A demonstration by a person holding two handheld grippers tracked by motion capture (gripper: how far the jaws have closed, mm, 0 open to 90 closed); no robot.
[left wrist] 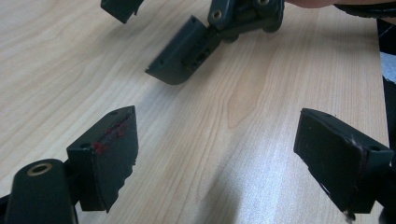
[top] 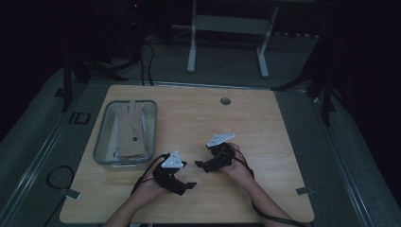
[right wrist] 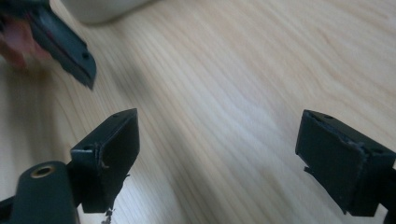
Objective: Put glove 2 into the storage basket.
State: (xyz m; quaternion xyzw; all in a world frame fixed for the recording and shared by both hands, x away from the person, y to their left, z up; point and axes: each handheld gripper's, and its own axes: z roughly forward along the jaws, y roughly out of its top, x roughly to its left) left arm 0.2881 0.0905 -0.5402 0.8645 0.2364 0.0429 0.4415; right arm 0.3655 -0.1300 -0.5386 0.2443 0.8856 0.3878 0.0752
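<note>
A clear plastic bin (top: pixel 103 142) stands on the left part of the wooden table (top: pixel 265 123), with beige gloves (top: pixel 130 130) lying flat inside. My left gripper (top: pixel 185 185) hovers low near the table's front middle, to the right of the bin. Its jaws stand wide apart over bare wood in the left gripper view (left wrist: pixel 217 140), so it is open and empty. My right gripper (top: pixel 202 165) sits close beside it, pointing toward it. It too is open with nothing between its pads (right wrist: pixel 217 140). Each gripper view catches a jaw of the other gripper (left wrist: pixel 182 56) (right wrist: pixel 65 44).
A round cable hole (top: pixel 225 100) lies near the table's far edge. A corner of the bin (right wrist: pixel 102 9) is at the top of the right gripper view. Behind the table stands a white desk frame (top: pixel 191 47). A cable loop (top: pixel 59 177) lies on the floor at left.
</note>
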